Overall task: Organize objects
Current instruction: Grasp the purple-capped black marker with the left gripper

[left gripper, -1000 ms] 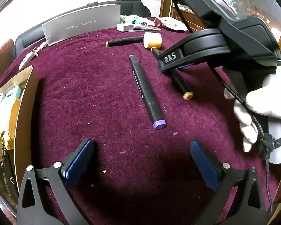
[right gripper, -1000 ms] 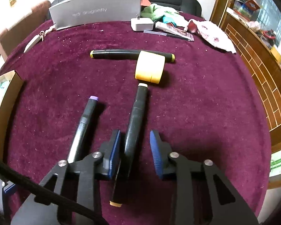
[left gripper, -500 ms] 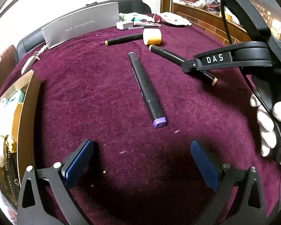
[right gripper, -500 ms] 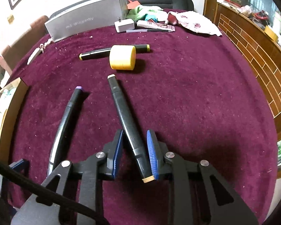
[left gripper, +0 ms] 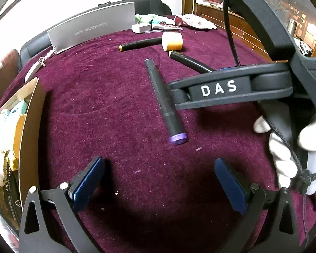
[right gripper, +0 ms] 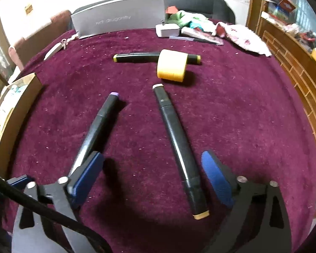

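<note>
Seen from the left wrist: left gripper [left gripper: 160, 181] spread wide and holding nothing, hovering over the maroon velvet tablecloth [left gripper: 99, 105]; ahead, flat on the cloth, the black marker with purple end caps [left gripper: 164, 99], near end pointing back toward the jaws; beyond it the black marker with cream end caps [left gripper: 189, 60], partly hidden behind the other tool; farther off, the black marker with yellow end caps [left gripper: 139, 44] beside the short yellow cylinder [left gripper: 172, 41]; at the left edge, an open cardboard box [left gripper: 29, 126] of packets. Seen from the right wrist: right gripper [right gripper: 152, 177] also wide apart, straddling the cream-capped marker without touching it (blue pads clear on both sides), purple-capped marker just to the left, partly behind the left finger. Likely step: markers being lined up or gathered, one apparently lying free between the open fingers. Next move probably calls for centring over one barrel, closing squarely across it, then carrying it toward the others or the box; destination impossible to tell from here.
</note>
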The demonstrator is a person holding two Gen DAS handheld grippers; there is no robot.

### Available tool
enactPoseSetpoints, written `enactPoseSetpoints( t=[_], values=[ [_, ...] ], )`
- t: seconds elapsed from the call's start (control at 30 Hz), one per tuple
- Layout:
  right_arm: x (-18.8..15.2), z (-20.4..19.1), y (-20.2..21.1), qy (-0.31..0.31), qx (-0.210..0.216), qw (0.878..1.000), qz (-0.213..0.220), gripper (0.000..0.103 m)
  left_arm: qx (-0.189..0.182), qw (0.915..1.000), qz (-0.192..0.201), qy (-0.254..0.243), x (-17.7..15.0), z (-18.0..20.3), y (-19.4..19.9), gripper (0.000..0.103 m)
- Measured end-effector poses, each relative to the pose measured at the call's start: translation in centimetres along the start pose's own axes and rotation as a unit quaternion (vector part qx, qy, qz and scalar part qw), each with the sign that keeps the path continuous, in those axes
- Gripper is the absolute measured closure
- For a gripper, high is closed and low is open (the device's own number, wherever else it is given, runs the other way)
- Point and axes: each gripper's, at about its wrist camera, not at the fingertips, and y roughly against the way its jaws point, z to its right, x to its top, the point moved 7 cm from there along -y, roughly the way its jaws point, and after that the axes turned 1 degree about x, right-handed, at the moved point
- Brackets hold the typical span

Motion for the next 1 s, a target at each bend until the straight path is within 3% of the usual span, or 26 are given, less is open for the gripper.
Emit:
enactPoseSetpoints(
  t=[0.17, 0.3, 0.37, 0.5, 0.6, 0.77, 0.87, 1.0],
  values=[
    [0.2, 0.3, -0.2, -0.004, 0.009, 1.000, -0.010, 0.000, 0.002, 1.0000, 0.000, 0.000, -0.1, -0.1, 0.0, 0.002],
    [-0.1, -0.6, -0.7, 0.030, -0.040, 0.999, -0.001, 0.000, 0.005, 1.0000, -0.004, 0.000, 0.1, -0.1, -0.3, 0.002],
    [0.0, -0.2, -0.6, 0.017, -0.031, 0.999, 0.002, 0.001, 0.006, 0.9999, -0.010, 0.005, 0.3, 0.0, -0.6, 0.002],
    [0.1, 1.7, 0.7, -0.027, 0.004, 0.999, 0.028, 0.011, -0.015, 0.9987, -0.014, 0.046, 1.1, -0.4, -0.3, 0.006],
    [0.4, 3.8, 1.3, -0.052, -0.020, 0.998, 0.040, 0.014, -0.012, 0.9973, 0.001, 0.073, 2.8, -1.0, -0.1, 0.006],
    [0.9, 5.2, 2.0, -0.068, -0.042, 0.995, 0.054, 0.019, 0.011, 0.9978, 0.004, 0.065, 5.3, -1.0, -1.8, 0.007],
    [1.1, 5.4, 2.1, -0.070, -0.046, 0.995, 0.059, 0.019, 0.024, 0.9986, -0.009, 0.047, 5.9, -0.5, -3.5, 0.031],
    [1.1, 5.5, 2.0, -0.075, -0.037, 0.995, 0.056, 0.019, 0.035, 0.9985, -0.008, 0.042, 6.4, -0.3, -3.9, 0.049]
  ],
)
